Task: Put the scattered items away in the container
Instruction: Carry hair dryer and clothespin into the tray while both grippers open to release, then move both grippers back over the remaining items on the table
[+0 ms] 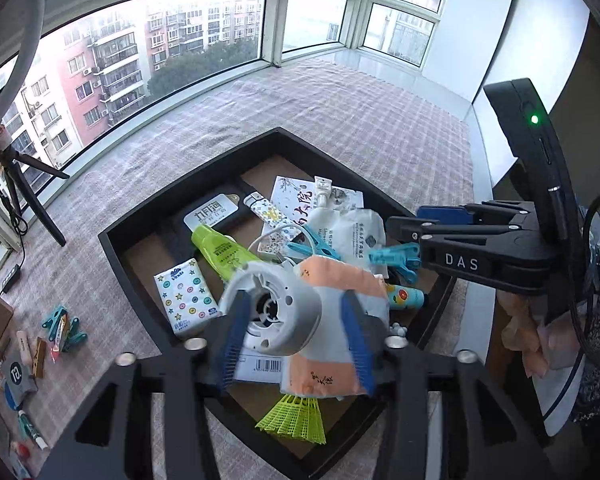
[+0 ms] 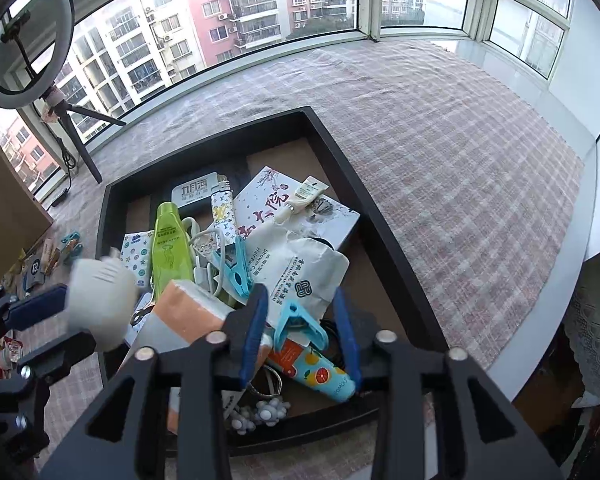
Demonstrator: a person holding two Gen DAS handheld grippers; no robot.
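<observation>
A black-rimmed tray [image 1: 276, 136] [image 2: 340, 160] holds a pile of small items. My left gripper [image 1: 296, 336] stands open over its near side. A round white device [image 1: 276, 312] sits between its blue fingers, clear of the right one; in the right wrist view this device [image 2: 100, 300] is blurred beside the left gripper [image 2: 80, 318]. My right gripper [image 2: 302, 336] [image 1: 408, 220] is open above the tray's near right part. A light blue clothes peg [image 2: 296, 320] [image 1: 396, 256] lies between its fingers, on a fruit-printed tube [image 2: 316, 372], untouched by the pads.
In the tray lie an orange-white packet [image 1: 340, 280], a green bottle [image 2: 168, 240], a book [image 2: 300, 208], a white pouch [image 2: 300, 268] and a yellow-green shuttlecock [image 1: 296, 420]. More pegs [image 1: 66, 326] and sachets lie on the checked cloth at left. A ring light on a tripod [image 2: 28, 36] stands by the window.
</observation>
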